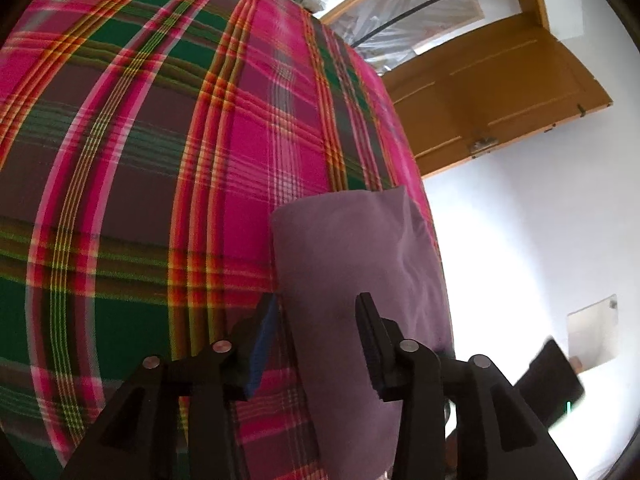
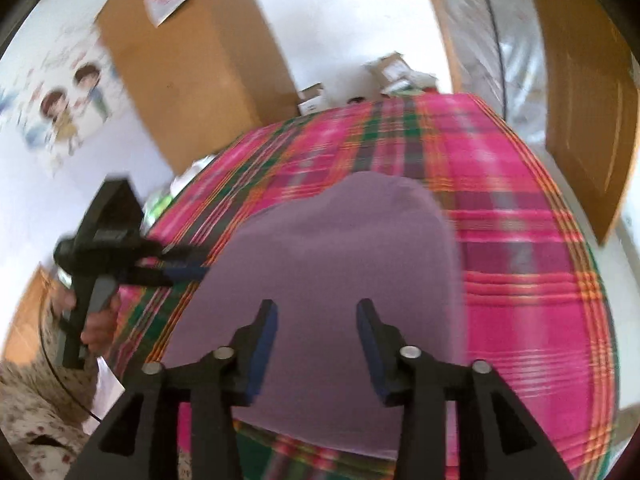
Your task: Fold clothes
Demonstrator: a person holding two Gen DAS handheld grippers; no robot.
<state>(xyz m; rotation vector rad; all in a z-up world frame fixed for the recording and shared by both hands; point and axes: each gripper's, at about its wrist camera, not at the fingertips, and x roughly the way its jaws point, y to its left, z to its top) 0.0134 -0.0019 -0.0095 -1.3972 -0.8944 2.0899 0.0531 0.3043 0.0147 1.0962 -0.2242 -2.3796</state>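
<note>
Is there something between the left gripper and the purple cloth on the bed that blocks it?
Nothing visible blocks it. The left gripper is open, and the folded purple cloth lies right in front of its fingers on the plaid bedcover. The right gripper is also open over the same cloth, with nothing between.

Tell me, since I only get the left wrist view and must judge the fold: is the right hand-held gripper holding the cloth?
Observer: No. The right hand-held gripper hangs open over the cloth, with nothing between its pads.
Operator: Does the cloth's near end hang off the plaid sheet?
Observer: No. The near edge lies on the plaid sheet, and plaid shows beyond it.
Operator: Where is my hand-held gripper from there?
Observer: The left hand-held gripper points in from the side at the cloth's left edge. The picture is too blurred to tell whether it touches.
</note>
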